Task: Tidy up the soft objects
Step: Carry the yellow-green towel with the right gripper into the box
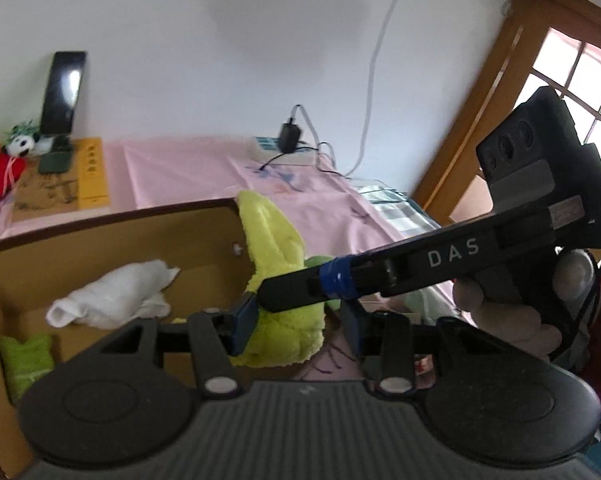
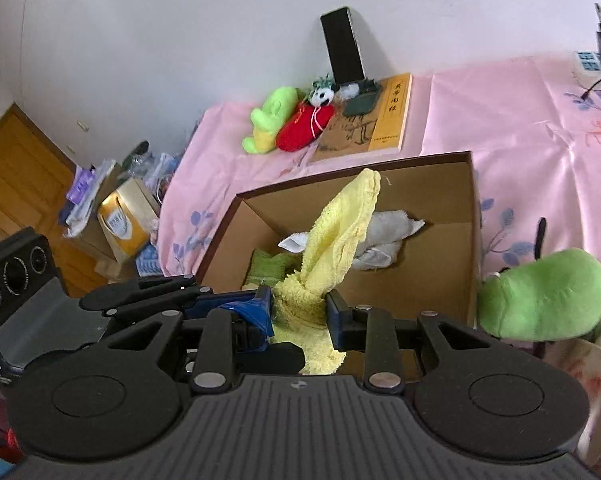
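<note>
A yellow towel (image 1: 276, 240) (image 2: 340, 224) hangs lifted over the open cardboard box (image 1: 100, 224) (image 2: 440, 184), its free end sticking upward. My left gripper (image 1: 296, 320) has the bunched lower end between its blue pads; the towel lies against the left pad. My right gripper (image 2: 298, 316) is shut on the same bunch. It crosses the left wrist view from the right (image 1: 272, 296), and the left gripper (image 2: 204, 300) shows beside it. In the box lie a white towel (image 1: 112, 296) (image 2: 388, 232) and a folded green towel (image 1: 24, 356) (image 2: 266, 266).
A green plush (image 2: 540, 296) sits right of the box on the pink cloth (image 2: 520, 128). At the back are a book (image 2: 372, 120), small plush toys (image 2: 284, 124), a phone on a stand (image 2: 342, 48) and a power strip (image 1: 284, 148). A hand (image 1: 500, 312) holds the right gripper.
</note>
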Available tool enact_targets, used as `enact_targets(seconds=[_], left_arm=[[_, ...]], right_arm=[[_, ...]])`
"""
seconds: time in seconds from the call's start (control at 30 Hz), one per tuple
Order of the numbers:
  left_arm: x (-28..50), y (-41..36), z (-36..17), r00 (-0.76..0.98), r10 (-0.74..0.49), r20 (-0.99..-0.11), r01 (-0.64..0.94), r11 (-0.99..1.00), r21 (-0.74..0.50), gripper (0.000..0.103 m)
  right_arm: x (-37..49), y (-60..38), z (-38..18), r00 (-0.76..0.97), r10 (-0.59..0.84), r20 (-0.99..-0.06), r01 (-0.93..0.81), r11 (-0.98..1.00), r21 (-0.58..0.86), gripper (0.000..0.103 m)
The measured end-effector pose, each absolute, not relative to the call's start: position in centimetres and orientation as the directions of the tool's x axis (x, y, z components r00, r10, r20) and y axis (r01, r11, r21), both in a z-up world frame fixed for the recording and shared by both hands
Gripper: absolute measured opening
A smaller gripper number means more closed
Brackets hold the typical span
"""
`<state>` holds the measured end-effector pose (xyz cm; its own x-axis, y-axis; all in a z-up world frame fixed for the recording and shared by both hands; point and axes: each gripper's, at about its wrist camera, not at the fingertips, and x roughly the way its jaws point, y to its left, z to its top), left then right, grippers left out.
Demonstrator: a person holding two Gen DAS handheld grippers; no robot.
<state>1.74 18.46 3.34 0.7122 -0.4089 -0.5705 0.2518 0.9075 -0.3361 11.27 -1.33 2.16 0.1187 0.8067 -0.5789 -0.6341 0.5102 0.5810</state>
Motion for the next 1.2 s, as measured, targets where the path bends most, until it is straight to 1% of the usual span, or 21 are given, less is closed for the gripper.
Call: enact_targets(seconds=[0.13, 0.3, 0.47, 0.6, 0.77, 0.8, 0.87, 0.93, 1.0, 1.07, 1.2], left_arm=[[1.4, 20.6, 2.7, 0.722, -0.368, -0.586, 0.191, 0.92, -0.341, 0.039], [1.6, 22.8, 1.4, 0.708, -0.287, -0.645, 0.096, 0.944, -0.315, 0.039], [0.9, 25.9, -0.8, 0.666, -0.226, -0.711, -0.041, 0.94, -0.337, 0.039], [0.5, 27.1, -2.1, 0.63, -0.158, -0.76, -0.128, 0.944, -0.303, 0.041], [0.1, 28.5, -3.4, 0.588, -0.108, -0.802, -0.21, 0.937, -0.28, 0.046], [0.0, 28.5, -3.5, 0.586, -0.091, -0.805, -0.21, 0.943, -0.26, 0.048], [0.0, 28.2, -3.6, 0.575, -0.071, -0.815, -0.205, 0.952, -0.227, 0.06], [0.2, 27.8, -3.7, 0.562, -0.061, -0.825, -0.191, 0.961, -0.201, 0.066], [0.4, 27.5, -3.9, 0.546, -0.048, -0.836, -0.182, 0.968, -0.174, 0.067], [0.4, 27.5, -4.0, 0.546, -0.058, -0.835, -0.174, 0.968, -0.182, 0.07], [0.4, 27.8, -3.5, 0.551, -0.069, -0.831, -0.163, 0.968, -0.189, 0.07]], right_arm=[[11.7, 0.6, 1.7, 0.084, 0.798, -0.597, -0.639, 0.503, 0.582, 0.012], [12.0, 4.2, 0.3, 0.035, 0.784, -0.62, -0.65, 0.489, 0.582, 0.012], [11.8, 8.2, -1.7, -0.054, 0.76, -0.648, -0.658, 0.461, 0.595, 0.012], [11.2, 11.5, -3.4, -0.132, 0.722, -0.68, -0.679, 0.434, 0.592, 0.012], [11.4, 14.5, -5.0, -0.235, 0.673, -0.702, -0.673, 0.408, 0.617, 0.012], [11.4, 15.0, -5.3, -0.256, 0.661, -0.705, -0.665, 0.409, 0.625, 0.012], [11.4, 15.5, -5.6, -0.279, 0.652, -0.705, -0.655, 0.407, 0.637, 0.012], [11.5, 15.8, -5.9, -0.306, 0.643, -0.702, -0.641, 0.406, 0.651, 0.012], [11.9, 15.8, -6.2, -0.33, 0.633, -0.7, -0.63, 0.405, 0.663, 0.013], [12.3, 15.6, -6.7, -0.348, 0.62, -0.703, -0.601, 0.428, 0.675, 0.014], [12.9, 15.1, -8.8, -0.39, 0.565, -0.727, -0.517, 0.519, 0.681, 0.015]])
